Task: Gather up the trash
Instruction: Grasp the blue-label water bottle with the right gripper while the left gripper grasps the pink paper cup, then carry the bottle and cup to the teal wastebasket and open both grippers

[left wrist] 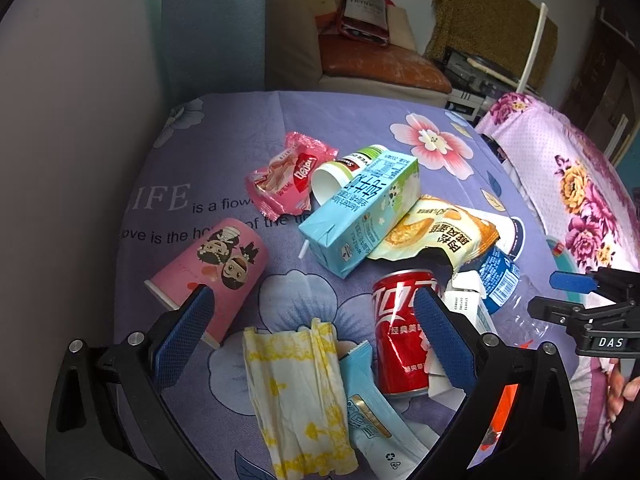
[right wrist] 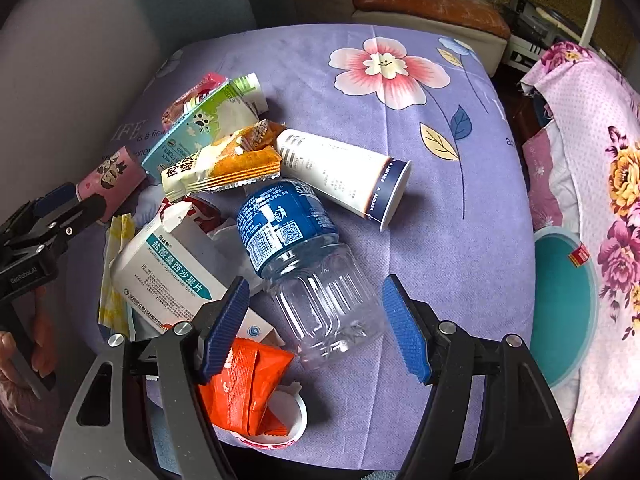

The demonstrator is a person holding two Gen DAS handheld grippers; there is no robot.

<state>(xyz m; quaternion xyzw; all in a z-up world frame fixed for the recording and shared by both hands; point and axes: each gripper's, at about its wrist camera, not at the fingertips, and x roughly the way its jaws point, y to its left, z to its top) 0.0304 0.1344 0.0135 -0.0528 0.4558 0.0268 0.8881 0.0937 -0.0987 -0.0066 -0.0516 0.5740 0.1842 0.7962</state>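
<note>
Both tongs are open: right tongs [right wrist: 314,326] straddle the empty water bottle [right wrist: 308,256] lying beside the medicine box [right wrist: 168,276]; left tongs [left wrist: 316,330] hover over a tissue [left wrist: 296,392]. The bottle looks light, thin-walled and slick, so the ribbed clear body is the likely grip point, squeezed gently.

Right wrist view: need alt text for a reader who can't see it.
The open right claw hovers over a clear plastic water bottle lying on its side among trash on a purple floral tablecloth. Around it lie a white medicine box, an orange wrapper, a snack bag and a tipped paper cup. A teal bin stands off the right edge.
</note>
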